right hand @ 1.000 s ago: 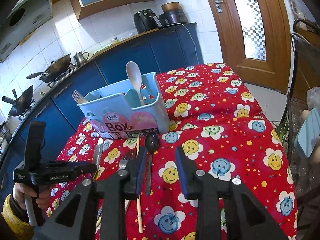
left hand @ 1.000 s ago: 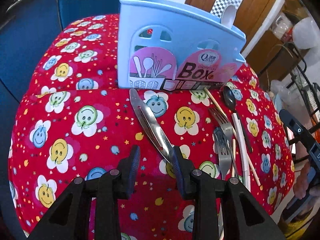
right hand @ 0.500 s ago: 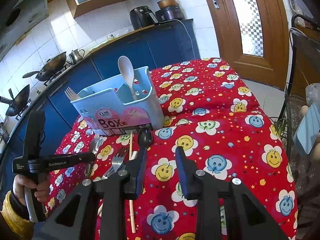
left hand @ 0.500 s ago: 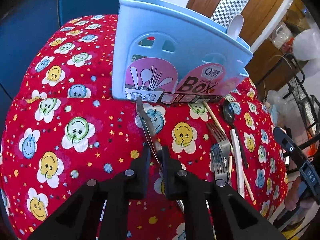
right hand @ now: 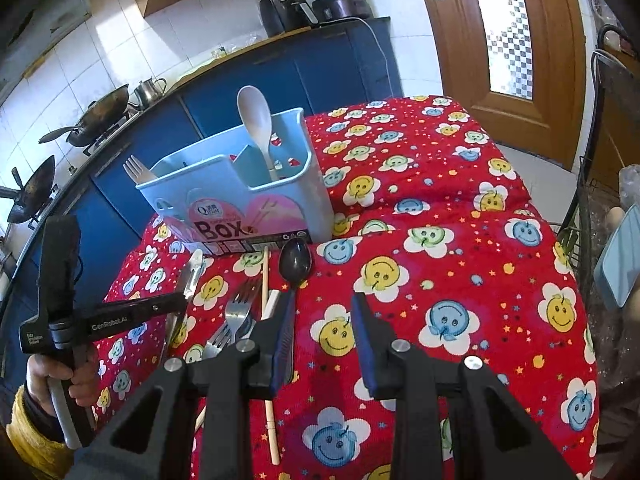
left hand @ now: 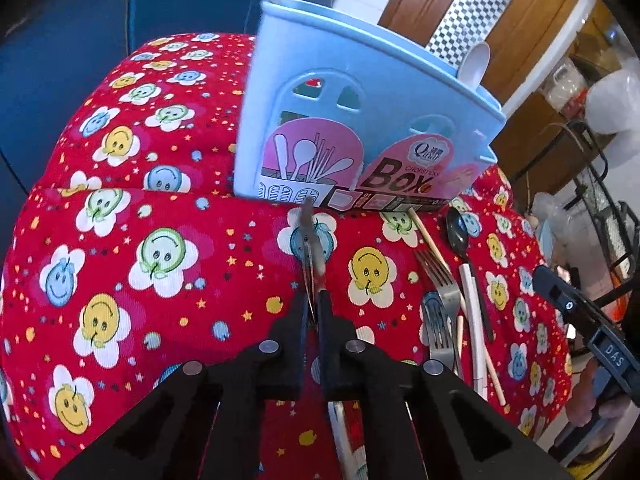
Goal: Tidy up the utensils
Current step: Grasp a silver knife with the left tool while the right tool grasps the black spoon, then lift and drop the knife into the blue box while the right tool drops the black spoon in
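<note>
The left gripper (left hand: 314, 312) has its fingers pressed onto the thin metal knife (left hand: 309, 252), pinching it edge-on near the handle end. The blade points away toward the foot of the blue utensil box (left hand: 360, 128), its tip just short of the label. The knife looks slightly raised off the table (left hand: 160, 280), though that is hard to tell for sure.

The right gripper (right hand: 322, 344) hangs over the red cloth with its fingers spread and nothing between them, just beside the black spoon (right hand: 295, 262), the forks (right hand: 236, 316) and the chopsticks (right hand: 265, 280) that lie in a loose row in front of the box. A white spoon (right hand: 256, 120) and a pale fork (right hand: 136, 170) already stand inside.

The grip is narrow and on smooth steel, so the knife could swivel or slip out during the lift. With its tip so near the box, it may also catch the wall and push the light box back rather than clear the rim.
</note>
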`<state>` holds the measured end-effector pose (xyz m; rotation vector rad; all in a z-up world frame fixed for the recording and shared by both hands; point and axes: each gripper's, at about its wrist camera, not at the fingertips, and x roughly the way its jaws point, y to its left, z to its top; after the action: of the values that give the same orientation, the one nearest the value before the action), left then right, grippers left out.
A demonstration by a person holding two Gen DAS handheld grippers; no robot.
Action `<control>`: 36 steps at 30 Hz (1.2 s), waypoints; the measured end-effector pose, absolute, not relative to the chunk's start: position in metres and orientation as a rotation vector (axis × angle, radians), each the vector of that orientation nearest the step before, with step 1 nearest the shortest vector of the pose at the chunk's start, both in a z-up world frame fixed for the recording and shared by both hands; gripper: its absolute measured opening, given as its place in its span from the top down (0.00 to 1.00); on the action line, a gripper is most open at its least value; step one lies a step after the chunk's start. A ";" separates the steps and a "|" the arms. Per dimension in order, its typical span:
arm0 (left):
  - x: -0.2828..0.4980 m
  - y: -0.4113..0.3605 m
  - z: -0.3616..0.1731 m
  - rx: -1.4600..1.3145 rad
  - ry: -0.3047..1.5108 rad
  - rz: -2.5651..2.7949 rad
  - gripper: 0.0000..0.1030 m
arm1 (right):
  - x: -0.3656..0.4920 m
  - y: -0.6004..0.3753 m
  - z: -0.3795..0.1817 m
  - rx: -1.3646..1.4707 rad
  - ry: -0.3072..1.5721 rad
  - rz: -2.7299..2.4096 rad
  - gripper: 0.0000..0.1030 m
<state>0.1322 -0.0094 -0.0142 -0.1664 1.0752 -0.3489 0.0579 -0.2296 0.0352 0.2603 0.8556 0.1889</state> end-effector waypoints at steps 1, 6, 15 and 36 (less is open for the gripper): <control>0.130 -0.007 -0.012 -0.169 1.059 -0.346 0.98 | 0.058 -0.229 0.036 0.257 0.856 0.188 0.69; 0.112 0.003 0.008 -0.145 0.942 -0.342 0.98 | 0.060 -0.227 0.036 0.251 0.866 0.190 0.69; 0.094 0.019 0.034 -0.125 0.736 -0.304 0.98 | 0.082 -0.217 0.029 0.243 0.904 0.211 0.69; 0.091 0.037 0.094 -0.169 0.472 -0.258 0.98 | 0.145 -0.198 0.003 0.201 1.020 0.297 0.68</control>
<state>0.0911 0.0371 0.0942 -0.1686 0.4716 -0.2576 0.1447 -0.1975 0.0025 0.2006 1.0201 0.2973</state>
